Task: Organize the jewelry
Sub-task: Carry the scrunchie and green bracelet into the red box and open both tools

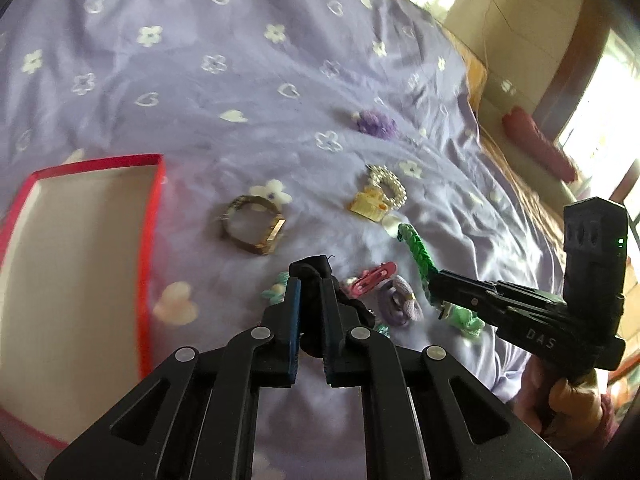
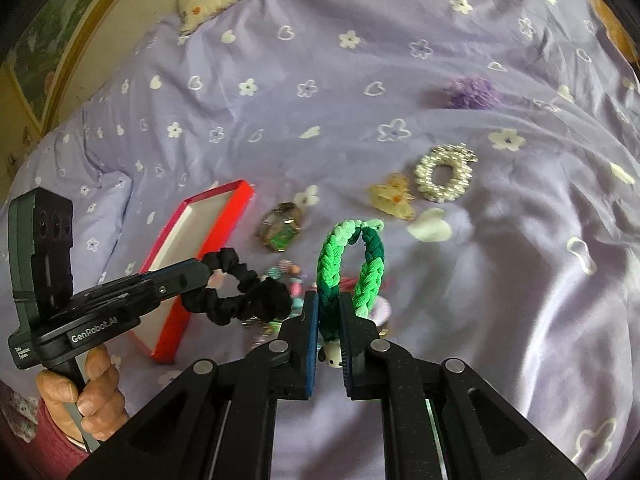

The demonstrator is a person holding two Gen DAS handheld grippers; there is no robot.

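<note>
Left gripper (image 2: 202, 270) reads "GenRobot.AI" (right gripper (image 1: 438, 280): "DAS").

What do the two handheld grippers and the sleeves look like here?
Both are black, with silver pivot pins and blue pads. The left gripper reads "GenRobot.AI" in white; the right gripper reads "DAS" and shows a small green light. A dark red knit sleeve covers the left wrist.

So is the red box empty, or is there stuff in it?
Empty, as far as it shows: the red box has only its bare white bottom in view. Its near end is cut off by the picture edge.
</note>
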